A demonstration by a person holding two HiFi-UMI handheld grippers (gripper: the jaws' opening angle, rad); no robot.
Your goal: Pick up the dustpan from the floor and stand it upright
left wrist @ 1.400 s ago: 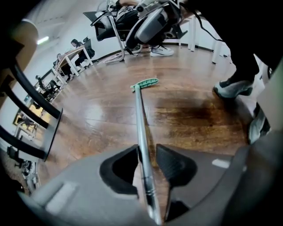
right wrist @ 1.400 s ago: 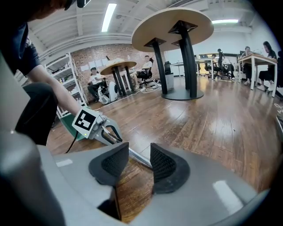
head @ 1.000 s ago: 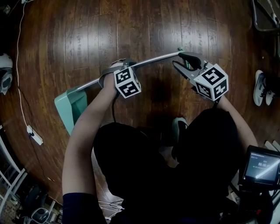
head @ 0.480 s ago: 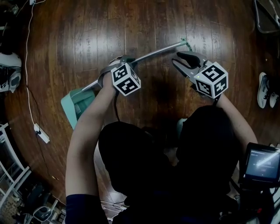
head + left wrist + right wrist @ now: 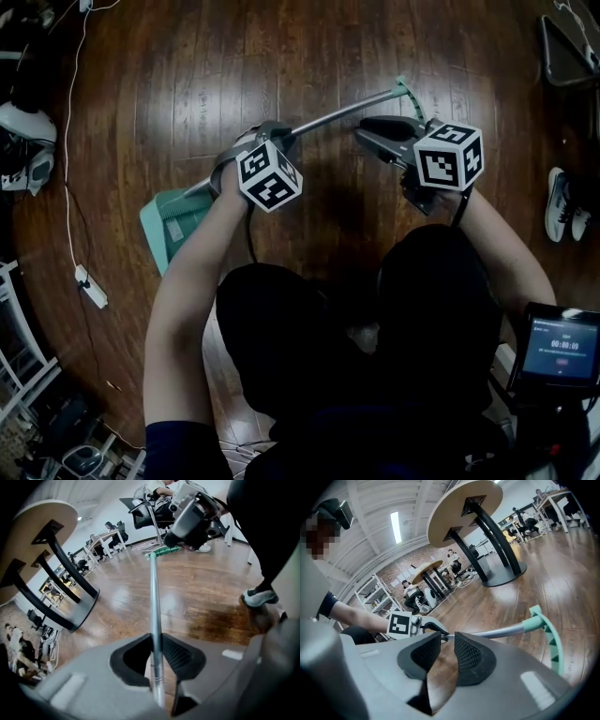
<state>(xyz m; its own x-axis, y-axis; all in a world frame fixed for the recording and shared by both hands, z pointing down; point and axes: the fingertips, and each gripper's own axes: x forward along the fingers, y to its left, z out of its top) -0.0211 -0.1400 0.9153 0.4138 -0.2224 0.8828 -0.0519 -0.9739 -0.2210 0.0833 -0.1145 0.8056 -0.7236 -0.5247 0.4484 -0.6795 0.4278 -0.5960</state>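
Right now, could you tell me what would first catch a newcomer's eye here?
The teal dustpan shows at left against the wooden floor, its silver handle slanting up right. The left gripper is clamped on that handle; the right gripper, whose jaws have just been closing with nothing between them, sits by the handle's teal end.

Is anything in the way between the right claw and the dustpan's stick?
Nothing visible is. The right gripper has just been closing its jaws, with nothing between them yet; the dustpan's pole runs just past their tips. The left gripper clamps it.
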